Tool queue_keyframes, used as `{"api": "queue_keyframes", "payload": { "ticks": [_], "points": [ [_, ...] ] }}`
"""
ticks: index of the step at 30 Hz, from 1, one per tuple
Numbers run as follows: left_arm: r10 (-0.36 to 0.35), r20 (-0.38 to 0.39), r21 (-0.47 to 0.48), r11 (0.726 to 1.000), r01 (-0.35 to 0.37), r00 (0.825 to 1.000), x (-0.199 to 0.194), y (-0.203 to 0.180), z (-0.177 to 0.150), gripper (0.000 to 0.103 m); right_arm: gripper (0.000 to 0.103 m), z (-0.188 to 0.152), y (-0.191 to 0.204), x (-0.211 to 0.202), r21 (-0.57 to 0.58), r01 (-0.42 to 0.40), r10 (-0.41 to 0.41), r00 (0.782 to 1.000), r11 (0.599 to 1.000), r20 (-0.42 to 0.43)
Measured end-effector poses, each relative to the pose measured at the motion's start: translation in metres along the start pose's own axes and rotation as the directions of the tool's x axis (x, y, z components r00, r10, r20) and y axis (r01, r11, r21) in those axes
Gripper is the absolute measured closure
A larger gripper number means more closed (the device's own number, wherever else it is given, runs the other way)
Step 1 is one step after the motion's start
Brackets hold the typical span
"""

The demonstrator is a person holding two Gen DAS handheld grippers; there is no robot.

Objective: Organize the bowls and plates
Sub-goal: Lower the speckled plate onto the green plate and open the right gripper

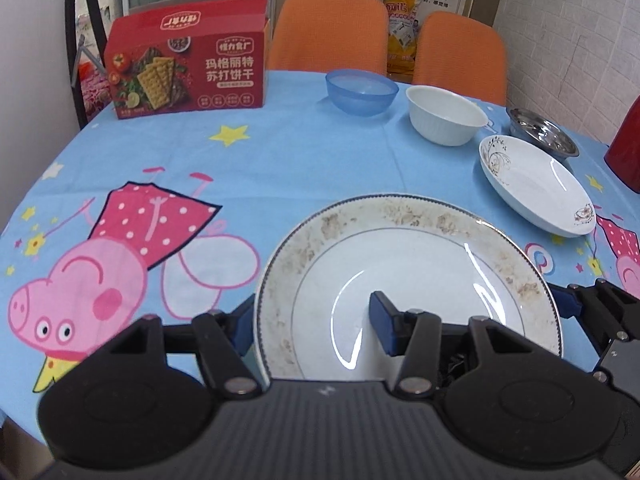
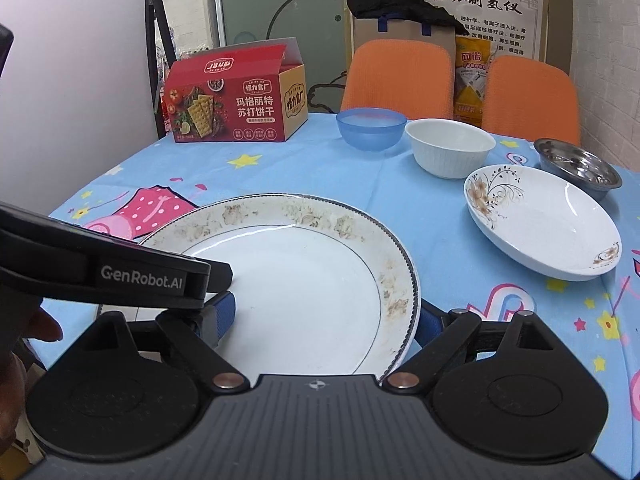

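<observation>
A red cracker box (image 1: 188,68) stands at the far left of the desk (image 1: 304,152), which wears a blue cartoon-pig cloth. Nearer the front, the left tongs (image 1: 314,324) straddle the left rim of the large plate (image 1: 408,280): one blue pad sits outside and under the rim, the other rests on the plate's inner face. They look closed onto the rim, though the actual contact is hard to see. The large plate, white with a worn speckled border, lies at the near middle of the desk.

In the right wrist view the right tongs (image 2: 324,322) span the right edge of the same plate, one pad over the white inside and one just beyond the rim, gripping it there as far as can be seen; the left tool's black arm crosses in front.

Behind the plate, along the far side, stand a blue bowl (image 1: 362,92), then a white bowl (image 1: 446,114), close but apart. Right of these lies a smaller flowered plate (image 1: 536,186), with a steel bowl (image 1: 542,134) just behind it. Two orange chairs (image 1: 328,30) stand beyond the desk.
</observation>
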State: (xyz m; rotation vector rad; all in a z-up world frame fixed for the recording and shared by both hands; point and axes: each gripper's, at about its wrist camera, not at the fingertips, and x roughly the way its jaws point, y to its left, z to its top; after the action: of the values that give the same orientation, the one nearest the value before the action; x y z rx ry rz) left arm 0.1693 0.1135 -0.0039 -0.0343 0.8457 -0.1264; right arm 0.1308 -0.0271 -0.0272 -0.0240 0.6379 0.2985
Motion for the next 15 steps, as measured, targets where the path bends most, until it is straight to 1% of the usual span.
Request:
{"api": "queue_keyframes", "payload": {
  "ticks": [2,6,8,9,10,11,12,13,15],
  "points": [
    [-0.012,-0.003,-0.012,1.000,0.012,1.000,0.003,0.002,-0.003,0.052,0.000,-0.003,-0.001,0.002,0.004,-0.005,0.005,1.000,1.000,-0.005],
    [-0.044,-0.017,-0.032,0.999,0.043,0.999,0.010,0.007,-0.005,0.053,0.000,-0.006,0.000,0.003,-0.028,0.009,-0.009,1.000,1.000,0.005],
    [-0.030,0.016,-0.014,0.999,0.031,0.999,0.007,0.006,-0.004,0.053,0.000,-0.007,-0.002,0.004,-0.031,0.007,-0.007,1.000,1.000,0.003],
    [-0.022,0.035,-0.010,1.000,0.023,0.999,0.003,0.007,-0.002,0.050,0.000,-0.006,-0.003,0.004,-0.025,0.003,-0.003,1.000,1.000,-0.001],
    [-0.013,0.058,-0.006,1.000,0.013,0.998,-0.002,0.008,0.001,0.040,0.000,-0.006,-0.005,0.004,-0.022,0.001,-0.001,1.000,1.000,-0.005],
    [-0.005,0.085,-0.005,1.000,0.005,0.996,-0.008,0.010,0.004,0.036,0.000,-0.005,-0.008,0.002,-0.019,0.006,-0.006,1.000,1.000,0.007],
    [0.005,0.112,-0.006,1.000,-0.005,0.994,-0.014,0.012,0.007,0.033,0.000,-0.004,-0.012,-0.003,-0.010,0.020,-0.019,0.999,1.000,0.036],
    [0.013,0.137,-0.004,1.000,-0.013,0.990,-0.020,0.013,0.010,0.032,0.000,-0.003,-0.017,-0.010,0.008,0.036,-0.037,0.997,0.999,0.071],
    [0.026,0.167,-0.003,1.000,-0.026,0.986,-0.027,0.014,0.018,0.028,0.000,0.001,-0.030,-0.022,0.064,0.053,-0.061,0.990,0.997,0.127]
  ]
}}
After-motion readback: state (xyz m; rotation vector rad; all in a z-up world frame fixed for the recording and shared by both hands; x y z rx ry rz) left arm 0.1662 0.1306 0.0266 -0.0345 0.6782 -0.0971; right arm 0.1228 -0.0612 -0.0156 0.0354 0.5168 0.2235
